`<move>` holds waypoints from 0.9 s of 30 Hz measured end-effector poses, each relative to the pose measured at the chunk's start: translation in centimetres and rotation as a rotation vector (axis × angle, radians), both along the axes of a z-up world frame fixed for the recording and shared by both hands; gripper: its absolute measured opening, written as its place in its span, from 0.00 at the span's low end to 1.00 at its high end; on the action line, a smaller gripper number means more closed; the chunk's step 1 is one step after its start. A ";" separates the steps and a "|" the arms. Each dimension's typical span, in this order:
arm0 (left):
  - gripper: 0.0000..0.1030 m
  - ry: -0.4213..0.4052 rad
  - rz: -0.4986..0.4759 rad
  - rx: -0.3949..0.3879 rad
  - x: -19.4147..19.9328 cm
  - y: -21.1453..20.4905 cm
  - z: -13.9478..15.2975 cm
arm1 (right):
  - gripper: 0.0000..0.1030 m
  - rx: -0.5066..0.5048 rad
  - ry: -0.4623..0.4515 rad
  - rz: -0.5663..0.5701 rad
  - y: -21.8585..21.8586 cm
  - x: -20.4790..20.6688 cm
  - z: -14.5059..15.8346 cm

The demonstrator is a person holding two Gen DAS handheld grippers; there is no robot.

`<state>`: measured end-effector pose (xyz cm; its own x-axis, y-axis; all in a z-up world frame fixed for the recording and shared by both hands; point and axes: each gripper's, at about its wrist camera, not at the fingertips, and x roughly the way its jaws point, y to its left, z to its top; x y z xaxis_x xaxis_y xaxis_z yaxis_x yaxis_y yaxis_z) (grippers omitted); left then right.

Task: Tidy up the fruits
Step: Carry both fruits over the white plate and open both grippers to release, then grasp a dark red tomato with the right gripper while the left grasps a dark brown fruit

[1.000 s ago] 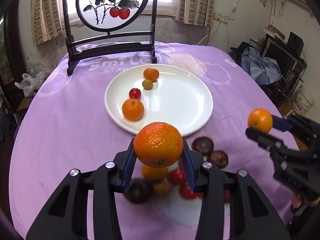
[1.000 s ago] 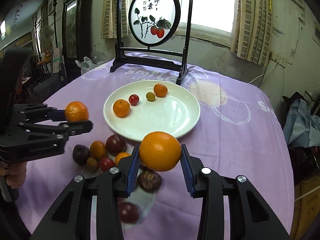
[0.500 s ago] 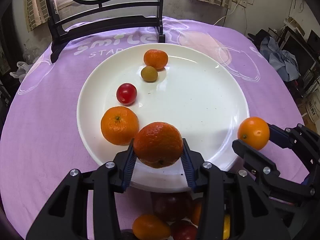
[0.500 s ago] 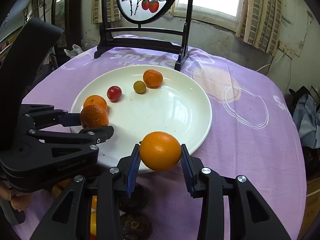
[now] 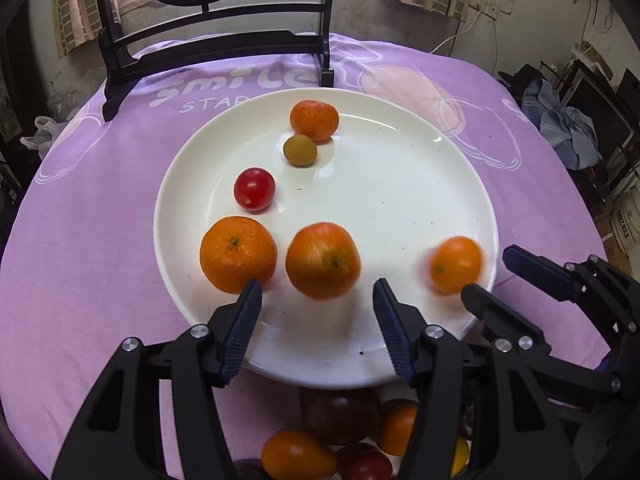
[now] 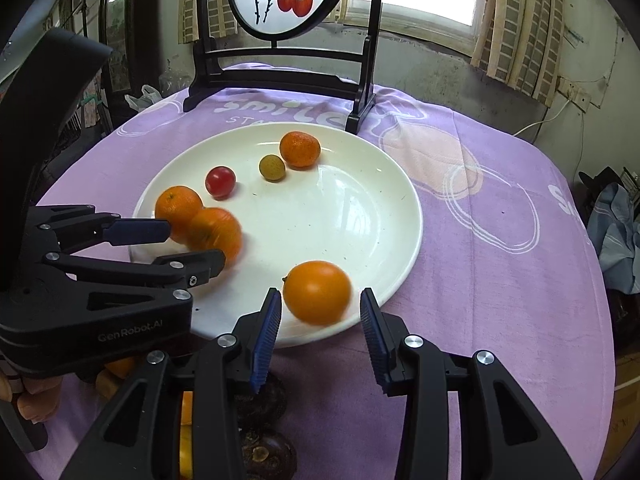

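Note:
A white plate (image 5: 420, 184) (image 6: 360, 208) on the purple cloth holds several fruits: two mandarins (image 5: 238, 254) (image 5: 314, 120), a red cherry tomato (image 5: 254, 189) and a small green fruit (image 5: 300, 150). My left gripper (image 5: 318, 300) is open at the plate's near rim; a blurred orange (image 5: 323, 260) (image 6: 214, 232) lies loose on the plate just ahead of it. My right gripper (image 6: 320, 316) is open too, with a blurred orange (image 6: 317, 292) (image 5: 456, 264) loose between its fingers at the plate's edge.
A pile of loose fruit (image 5: 340, 440), dark round ones (image 6: 260, 452), small orange and red ones, lies on the cloth under both grippers. A black wooden screen stand (image 6: 280, 76) stands behind the plate. The table's edge (image 6: 600, 320) drops off at the right.
Both grippers have opened and let go of their oranges, which now sit blurred on the plate. Earlier both carried the oranges from above the fruit pile to the plate.

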<state>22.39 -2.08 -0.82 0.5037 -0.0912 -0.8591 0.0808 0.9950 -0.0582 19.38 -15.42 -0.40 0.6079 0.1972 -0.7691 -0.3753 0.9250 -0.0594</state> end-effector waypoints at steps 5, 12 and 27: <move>0.57 -0.030 -0.005 -0.006 -1.8 0.2 1.2 | 0.43 0.011 -0.017 0.011 -0.1 -1.5 0.9; 0.60 -0.050 -0.014 -0.008 -5.5 0.9 1.9 | 0.49 0.019 -0.031 0.016 -0.8 -4.6 1.7; 0.70 -0.084 0.008 0.005 -15.4 4.2 0.8 | 0.64 0.053 0.010 0.009 -3.6 -13.4 0.0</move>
<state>7.02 2.12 -0.05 0.5747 -0.0826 -0.8142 0.0776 0.9959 -0.0462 5.96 -19.00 -0.43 0.5981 0.2430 -0.7637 -0.3839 0.9234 -0.0069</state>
